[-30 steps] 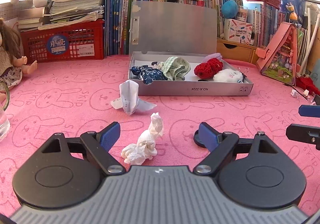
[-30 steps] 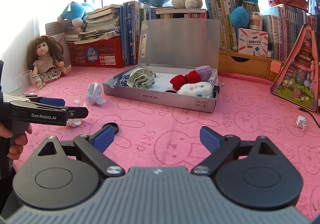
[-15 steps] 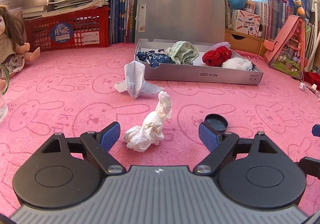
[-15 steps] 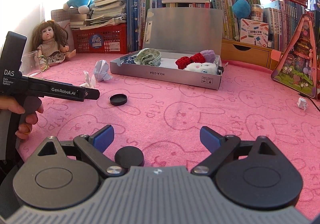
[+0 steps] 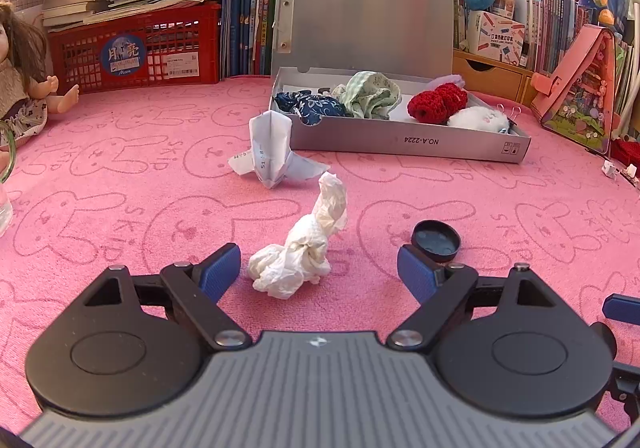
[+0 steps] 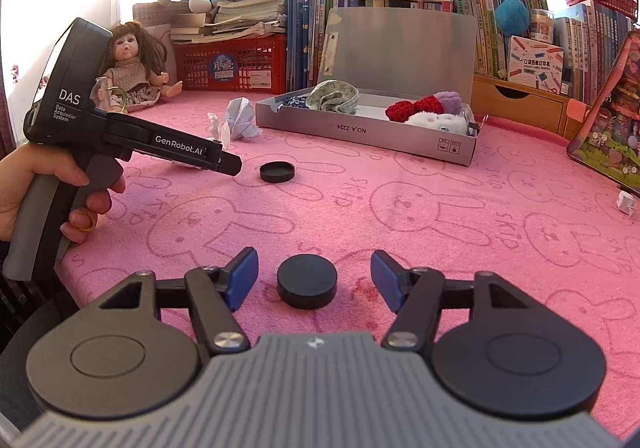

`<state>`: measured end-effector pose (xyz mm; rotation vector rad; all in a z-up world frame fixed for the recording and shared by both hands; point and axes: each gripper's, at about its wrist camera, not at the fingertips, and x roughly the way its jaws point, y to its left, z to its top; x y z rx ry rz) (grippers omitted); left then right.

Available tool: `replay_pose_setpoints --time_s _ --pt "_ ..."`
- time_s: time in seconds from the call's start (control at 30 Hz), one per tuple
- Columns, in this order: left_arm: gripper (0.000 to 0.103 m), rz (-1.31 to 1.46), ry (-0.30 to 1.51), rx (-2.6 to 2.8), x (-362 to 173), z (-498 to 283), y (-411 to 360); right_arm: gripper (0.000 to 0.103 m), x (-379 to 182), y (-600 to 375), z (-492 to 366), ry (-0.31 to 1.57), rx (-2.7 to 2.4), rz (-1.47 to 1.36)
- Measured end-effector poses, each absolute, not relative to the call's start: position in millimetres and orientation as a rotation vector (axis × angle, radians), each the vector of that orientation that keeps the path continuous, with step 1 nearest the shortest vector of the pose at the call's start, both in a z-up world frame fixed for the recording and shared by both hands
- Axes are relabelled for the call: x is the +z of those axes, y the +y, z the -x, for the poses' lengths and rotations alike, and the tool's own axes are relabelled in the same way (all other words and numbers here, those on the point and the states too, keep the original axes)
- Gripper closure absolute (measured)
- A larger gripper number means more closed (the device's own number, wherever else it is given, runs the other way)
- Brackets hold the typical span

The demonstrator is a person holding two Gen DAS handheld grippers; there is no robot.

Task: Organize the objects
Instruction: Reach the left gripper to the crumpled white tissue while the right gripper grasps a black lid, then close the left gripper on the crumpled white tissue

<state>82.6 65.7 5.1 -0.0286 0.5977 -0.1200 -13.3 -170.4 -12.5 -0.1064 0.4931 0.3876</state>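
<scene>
Black and squat, the puck (image 6: 307, 286) sits on the pink cloth (image 6: 460, 232) between the pads of the right gripper (image 6: 313, 280), whose jaws have just been closing but do not yet touch it, a gap on each side. My worry is that a low, smooth disc may squirt out or tip on the soft nap if the pads meet it off-centre. The left gripper (image 5: 319, 274) stands wide open around the tissue (image 5: 304, 248), touching nothing; a loose wad could tear or trail. A cap (image 6: 277, 171) lies farther off (open side up). Readable: "NO.A-2224" on the box (image 6: 372, 133), upside down; "DAS Data Acquisition System" and "GenRobot.AI" on the left tool.
</scene>
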Motion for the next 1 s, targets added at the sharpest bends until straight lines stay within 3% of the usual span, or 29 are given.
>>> replay_pose_setpoints --time_s 0.2,0.53,0.8,1.0 --pt "0.015 0.029 0.597 -0.120 5.1 -82.7 65.6 0.066 -13.9 -167.0 15.7 0.495 0.403 0.115" --pt "0.016 0.025 0.596 -0.112 4.8 -82.5 65.3 0.066 -9.5 -169.5 7.5 0.472 0.331 0.088" --pt "0.035 0.014 0.545 -0.107 15.7 -81.4 62.4 0.066 -3.0 -170.5 -7.2 0.461 0.274 0.051" --pt "0.038 0.011 0.543 -0.096 17.8 -86.7 61.3 0.066 -1.7 -168.7 -14.8 0.462 0.251 0.044"
